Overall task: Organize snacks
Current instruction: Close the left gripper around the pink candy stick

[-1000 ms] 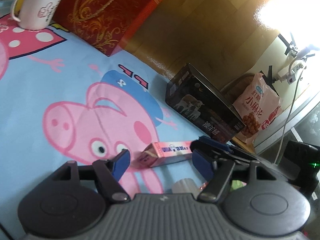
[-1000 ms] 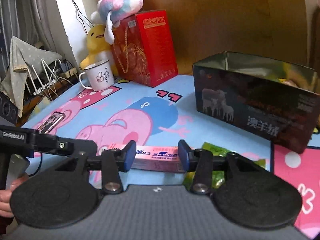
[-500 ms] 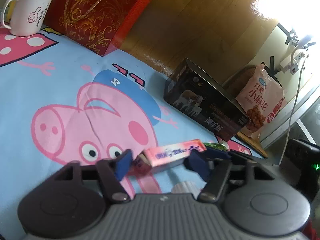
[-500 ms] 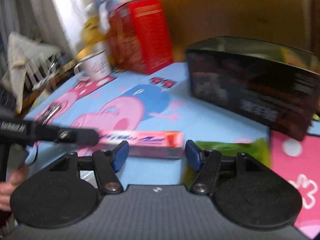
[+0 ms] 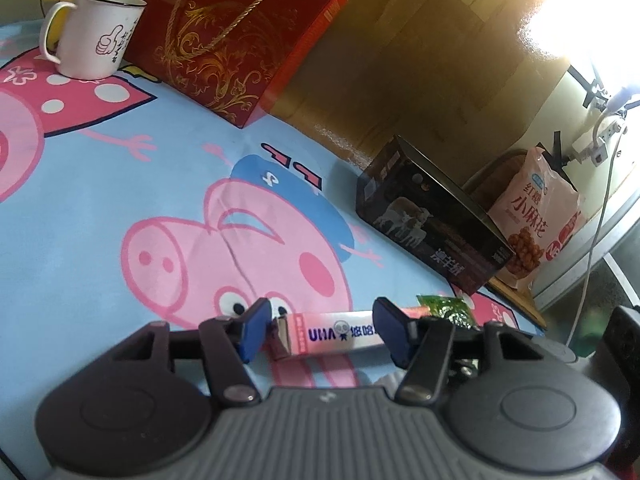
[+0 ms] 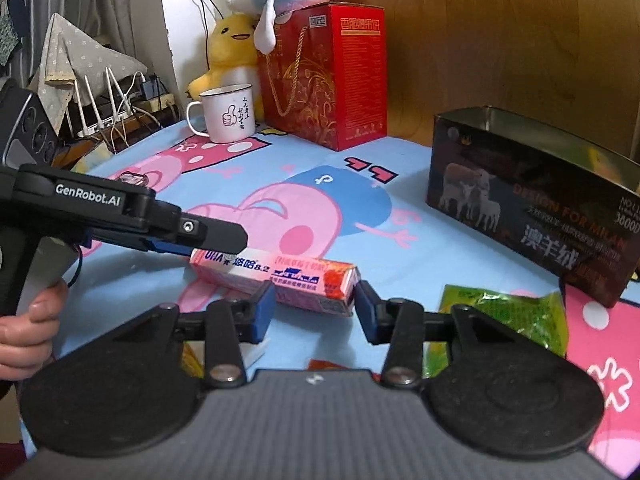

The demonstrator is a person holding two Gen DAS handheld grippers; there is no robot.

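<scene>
Pink and long, the candy box (image 6: 276, 280) lies on the cartoon-pig cloth (image 6: 400, 248) covering the desk, near its front edge. The right claw (image 6: 316, 312) stands apart, its 2 blue pads flanking the box's near end without clamping it. The left claw (image 5: 320, 330) is also apart, straddling the other end of the box (image 5: 340, 334). A green snack packet (image 6: 504, 320) lies just right of the box. Behind it, toward the right edge, sits the open dark tin (image 6: 532, 200). At the back edge stand a red gift box (image 6: 332, 80) and a white mug (image 6: 228, 114).
</scene>
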